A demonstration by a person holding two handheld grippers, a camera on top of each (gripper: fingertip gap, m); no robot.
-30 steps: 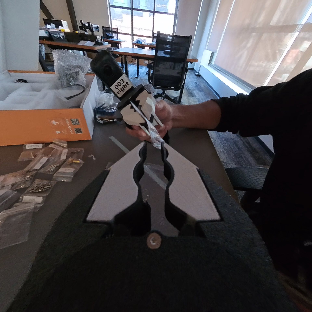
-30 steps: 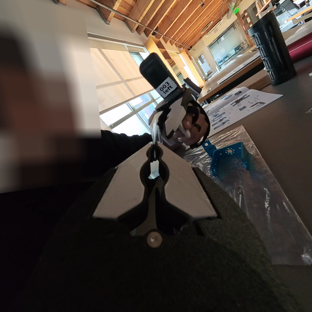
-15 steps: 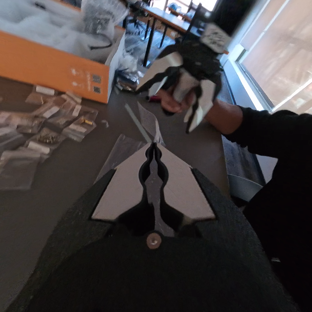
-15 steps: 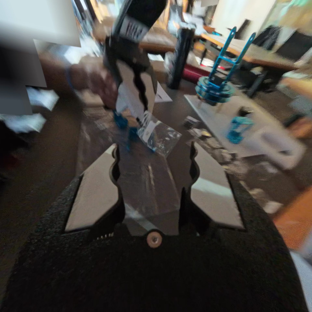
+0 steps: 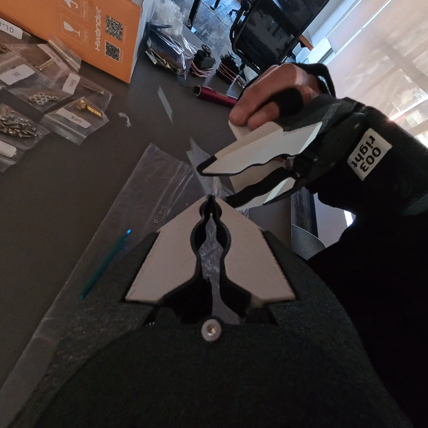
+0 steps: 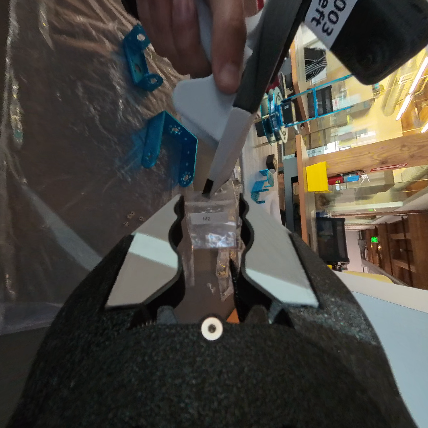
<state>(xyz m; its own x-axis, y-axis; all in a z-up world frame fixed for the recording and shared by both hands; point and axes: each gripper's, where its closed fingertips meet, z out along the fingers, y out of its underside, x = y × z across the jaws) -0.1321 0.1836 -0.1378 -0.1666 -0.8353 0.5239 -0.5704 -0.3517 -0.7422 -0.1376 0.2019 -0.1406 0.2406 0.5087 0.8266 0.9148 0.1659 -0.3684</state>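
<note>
Left tool (image 5: 210, 199) clamped on small clear bag (image 6: 212, 228). Right tool (image 6: 209, 199) spread wide, bag between fingers, above desk (image 5: 58, 185).

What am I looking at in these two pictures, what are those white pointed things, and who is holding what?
There is no robot here. A person holds a two-finger gripper in each hand, and each gripper carries a camera looking out along its white fingers. One picture comes from the left gripper, the other from the right gripper, so each view also shows the other tool and the hand around it. The left gripper is shut, pinching the top of a small clear bag with a white label. The right gripper is open, with its fingers on either side of that bag and not closed on it. Below is a dark table with a large clear plastic sheet, blue metal brackets, little bags of screws, an orange box and a red tube-shaped tool.
</note>
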